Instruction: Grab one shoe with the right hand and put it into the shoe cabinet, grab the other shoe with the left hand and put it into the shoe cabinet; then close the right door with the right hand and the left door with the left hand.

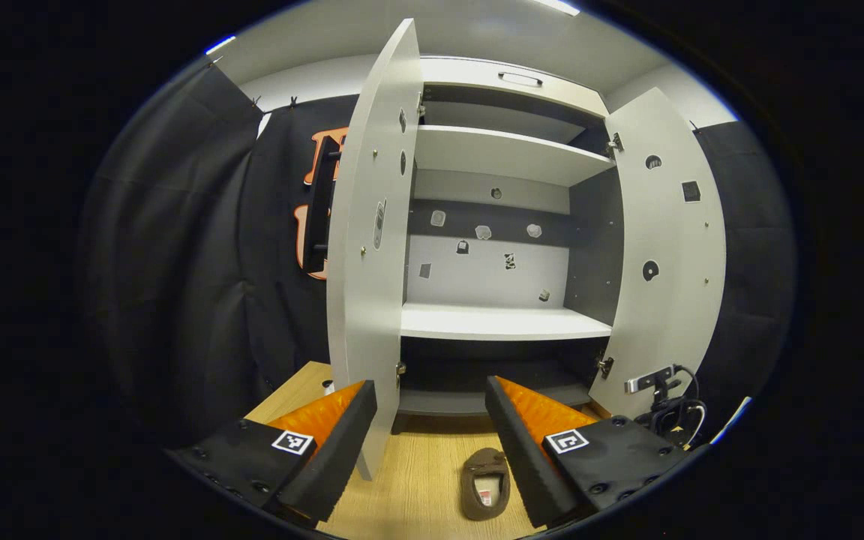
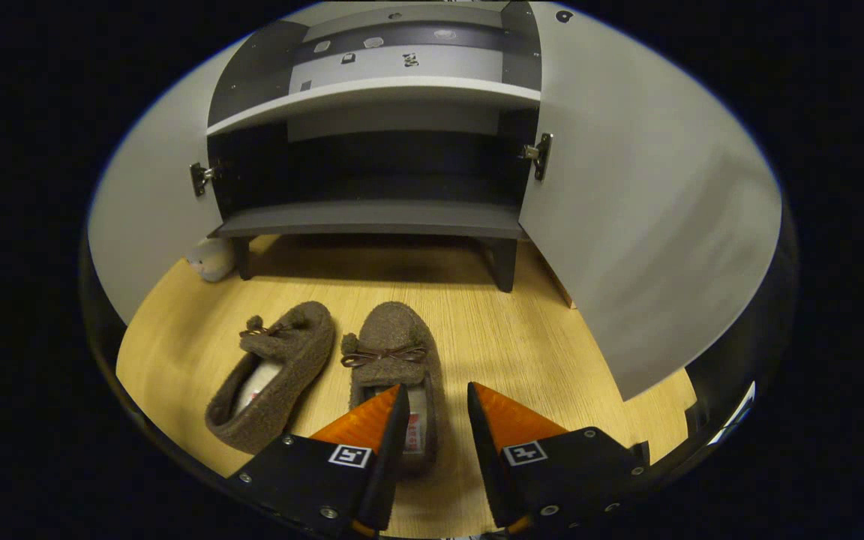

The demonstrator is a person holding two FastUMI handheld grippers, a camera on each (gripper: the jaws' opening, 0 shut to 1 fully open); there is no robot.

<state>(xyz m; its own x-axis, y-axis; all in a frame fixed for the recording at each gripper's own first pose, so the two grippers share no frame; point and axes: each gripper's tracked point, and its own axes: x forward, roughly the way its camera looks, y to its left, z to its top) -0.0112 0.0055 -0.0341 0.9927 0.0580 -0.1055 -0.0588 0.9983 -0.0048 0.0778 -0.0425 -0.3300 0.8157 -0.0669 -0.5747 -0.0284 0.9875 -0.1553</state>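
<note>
Right gripper view: shoe (image 2: 394,367) between fingers (image 2: 368,427).

two shoes (image 2: 327,375) side by side on floor (image 2: 522,337) before cabinet (image 2: 372,217).

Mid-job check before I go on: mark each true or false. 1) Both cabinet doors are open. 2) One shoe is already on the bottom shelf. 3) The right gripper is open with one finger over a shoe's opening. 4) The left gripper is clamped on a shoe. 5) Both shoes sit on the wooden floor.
1) True: the left door and right door of the shoe cabinet both stand open.
2) False: the bottom shelf holds no shoe.
3) True: the right gripper is open, its left finger over the right-hand shoe.
4) False: the left gripper is open, holding nothing.
5) True: the right-hand shoe and the left-hand shoe lie side by side on the wooden floor.
</note>
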